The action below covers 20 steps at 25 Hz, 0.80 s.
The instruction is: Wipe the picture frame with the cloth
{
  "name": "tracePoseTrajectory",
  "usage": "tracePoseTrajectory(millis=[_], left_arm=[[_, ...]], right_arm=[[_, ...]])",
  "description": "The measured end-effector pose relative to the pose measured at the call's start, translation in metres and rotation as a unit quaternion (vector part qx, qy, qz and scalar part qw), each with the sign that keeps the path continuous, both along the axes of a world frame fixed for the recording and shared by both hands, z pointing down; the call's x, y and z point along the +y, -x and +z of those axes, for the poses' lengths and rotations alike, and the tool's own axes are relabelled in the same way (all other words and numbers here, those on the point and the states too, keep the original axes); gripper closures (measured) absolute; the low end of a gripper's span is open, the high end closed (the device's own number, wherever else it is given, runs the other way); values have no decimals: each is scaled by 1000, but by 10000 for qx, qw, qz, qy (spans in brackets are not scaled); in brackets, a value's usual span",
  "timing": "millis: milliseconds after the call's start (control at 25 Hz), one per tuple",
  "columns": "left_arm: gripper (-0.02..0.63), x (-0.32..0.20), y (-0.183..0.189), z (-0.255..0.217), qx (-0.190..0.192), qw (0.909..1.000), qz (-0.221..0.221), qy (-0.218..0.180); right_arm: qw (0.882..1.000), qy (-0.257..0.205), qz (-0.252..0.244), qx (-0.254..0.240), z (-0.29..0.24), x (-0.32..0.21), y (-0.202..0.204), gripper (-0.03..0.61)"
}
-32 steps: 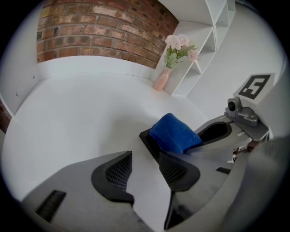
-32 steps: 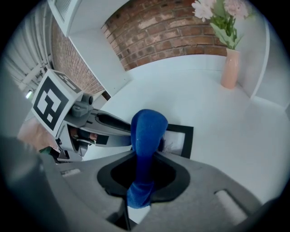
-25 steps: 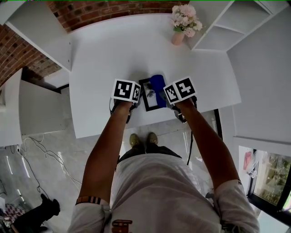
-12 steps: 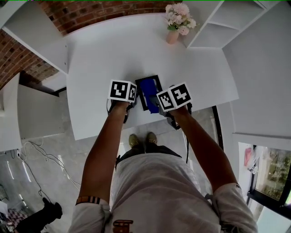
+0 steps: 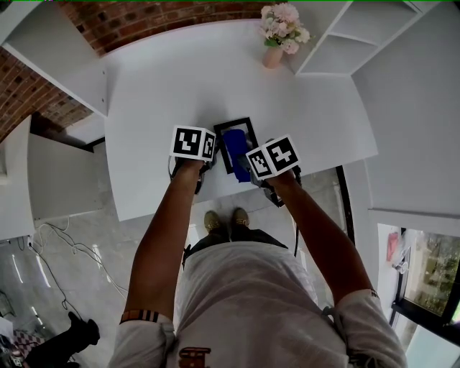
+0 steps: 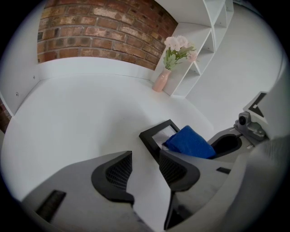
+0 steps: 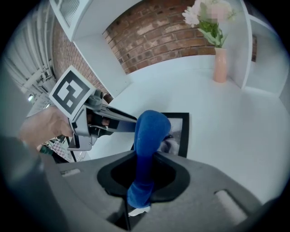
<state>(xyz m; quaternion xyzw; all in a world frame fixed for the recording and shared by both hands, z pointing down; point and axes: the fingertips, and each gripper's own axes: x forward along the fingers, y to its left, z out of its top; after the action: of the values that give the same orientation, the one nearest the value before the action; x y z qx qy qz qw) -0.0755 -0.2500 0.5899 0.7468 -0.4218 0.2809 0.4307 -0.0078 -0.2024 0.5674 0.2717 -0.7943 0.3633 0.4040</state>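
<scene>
- The black rectangular picture frame [image 5: 237, 123] lies flat on the white table [image 5: 165, 79], near the table's front edge and between the two grippers; in the left gripper view its dark border [image 6: 147, 142] and a small strip of pale glass can be seen.
- The blue cloth [image 5: 234, 144] lies over the middle of the frame and covers much of the glass in the head view; the far border and the left border of the frame are uncovered.
- The right gripper [image 7: 144, 174] has its jaws closed on the blue cloth [image 7: 149, 136]; the cloth comes up out of the oval gap between the jaws and arches forward, and its rounded end comes down on the frame; a short end of the cloth hangs out at the near side of the jaws.
- The left gripper [image 6: 144, 170] has its jaws apart by a moderate gap and it holds nothing; only bare table shows between them; it stands just beside the left side of the frame; the near corner of the frame is hidden behind one jaw, so I cannot tell whether this jaw touches the frame.
- Each gripper carries a white cube with black square markers; the person's bare forearms reach to them from the bottom of the head view.
- At the far edge of the table a pink vase [image 5: 272, 57] with pale pink flowers [image 5: 284, 21] stands upright, well apart from the frame; a red brick wall [image 5: 144, 18] is behind the table, and white shelves [image 5: 345, 43] are at the right of the vase.
</scene>
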Motion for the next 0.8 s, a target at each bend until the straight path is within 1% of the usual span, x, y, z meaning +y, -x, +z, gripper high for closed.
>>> tracePoseTrajectory(millis=[360, 560, 680, 800], left_arm=[[431, 0, 0, 0, -11, 10000, -7, -11], [431, 0, 0, 1, 16, 10000, -61, -30], [431, 2, -3, -7, 145, 9998, 30, -163], [431, 1, -9, -33, 466, 9970, 149, -595]], right_arm=[[9990, -93, 419, 102, 0, -17, -56, 509], [9986, -174, 496, -68, -7, -21, -60, 509], [9973, -469, 455, -341, -23, -26, -54, 509], [9919, -1023, 335, -671, -53, -35, -45, 509]])
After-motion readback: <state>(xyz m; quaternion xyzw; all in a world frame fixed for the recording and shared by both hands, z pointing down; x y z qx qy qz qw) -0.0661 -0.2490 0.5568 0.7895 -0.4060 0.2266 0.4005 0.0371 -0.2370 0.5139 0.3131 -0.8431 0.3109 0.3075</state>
